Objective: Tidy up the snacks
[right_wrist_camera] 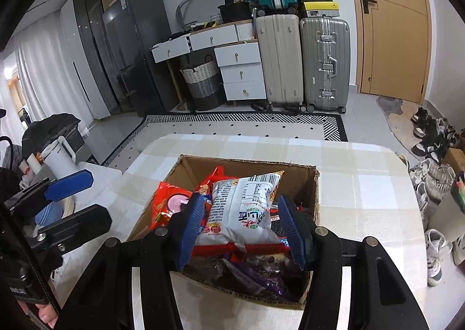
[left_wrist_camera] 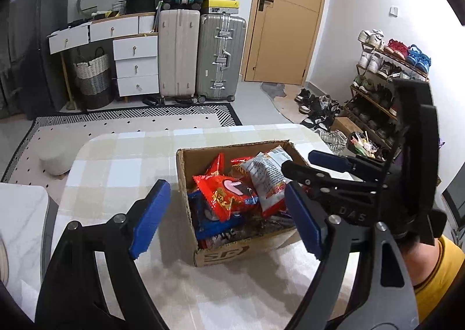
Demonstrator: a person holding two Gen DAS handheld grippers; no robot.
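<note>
Two grippers hover over the cardboard box [right_wrist_camera: 308, 181] on the checked tablecloth [right_wrist_camera: 363, 184]. The right gripper [right_wrist_camera: 239, 227] clamps its ribbed blue pads on a puffy white snack bag [right_wrist_camera: 247, 208] above the box. The left gripper [left_wrist_camera: 225, 215] has its jaws wide apart, holding nothing. Glossy red packets [left_wrist_camera: 223, 193] lie inside.

A tan wooden door [left_wrist_camera: 286, 17] stands shut in the white wall. Beside it, suitcases [left_wrist_camera: 200, 54] are stacked against white drawers [left_wrist_camera: 135, 65]. A patterned rug [right_wrist_camera: 241, 123] covers the pale floor; shoes crowd a rack [left_wrist_camera: 389, 68].
</note>
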